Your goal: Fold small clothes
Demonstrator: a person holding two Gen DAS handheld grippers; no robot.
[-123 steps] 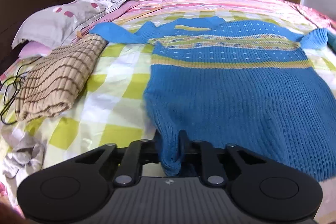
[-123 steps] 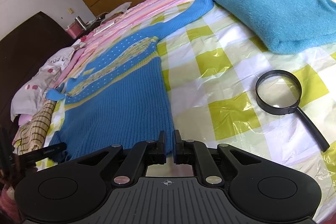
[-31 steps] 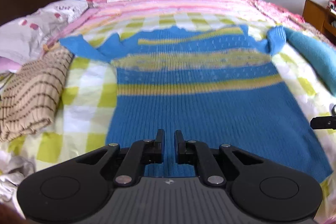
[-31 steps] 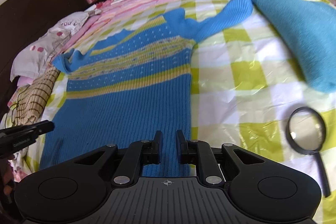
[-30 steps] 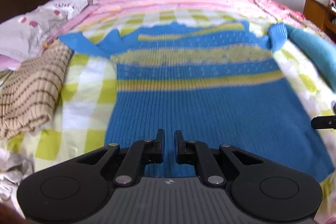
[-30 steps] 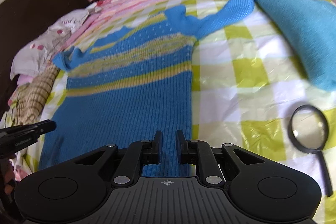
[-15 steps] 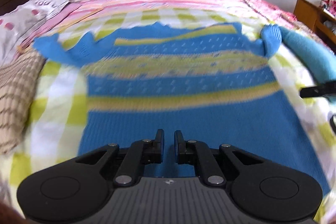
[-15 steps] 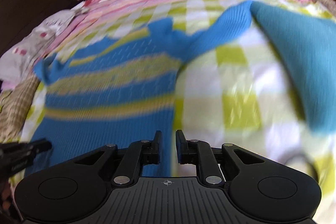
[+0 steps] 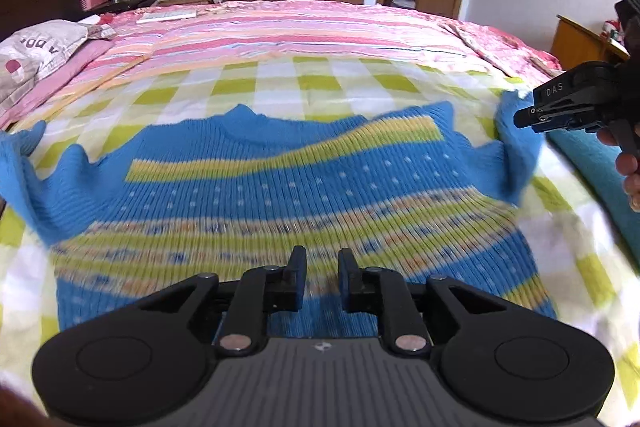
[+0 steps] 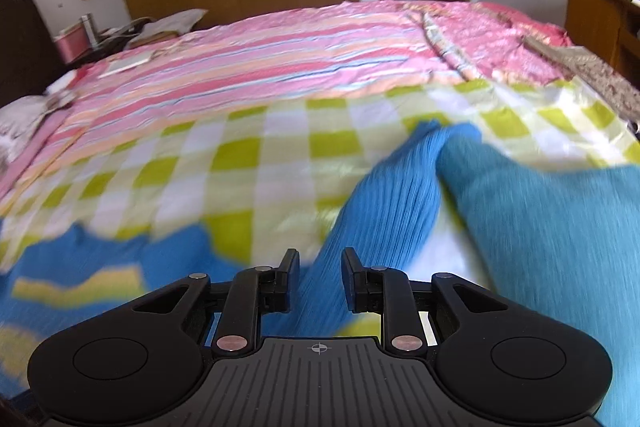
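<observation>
A small blue knit sweater (image 9: 288, 195) with yellow bands lies flat on the checked bedspread (image 9: 280, 83), neck pointing away. My left gripper (image 9: 322, 263) hovers over its chest, jaws slightly apart and empty. My right gripper (image 10: 320, 263) is over the sweater's right sleeve (image 10: 384, 203), jaws slightly apart with the sleeve seen between them, not pinched. The right gripper also shows in the left wrist view (image 9: 568, 107) above that sleeve (image 9: 516, 151). The sweater's left sleeve (image 9: 24, 171) runs off to the left.
A folded teal knit garment (image 10: 560, 227) lies right of the sleeve. A pink striped quilt (image 9: 300, 27) covers the far half of the bed. A pillow (image 9: 36, 47) is at the far left. Wooden wardrobes and a door stand behind.
Both grippers have moved forward from the sweater's hem toward its shoulders. The right one has swung over the right sleeve. Both jaws stay slightly apart and empty.
</observation>
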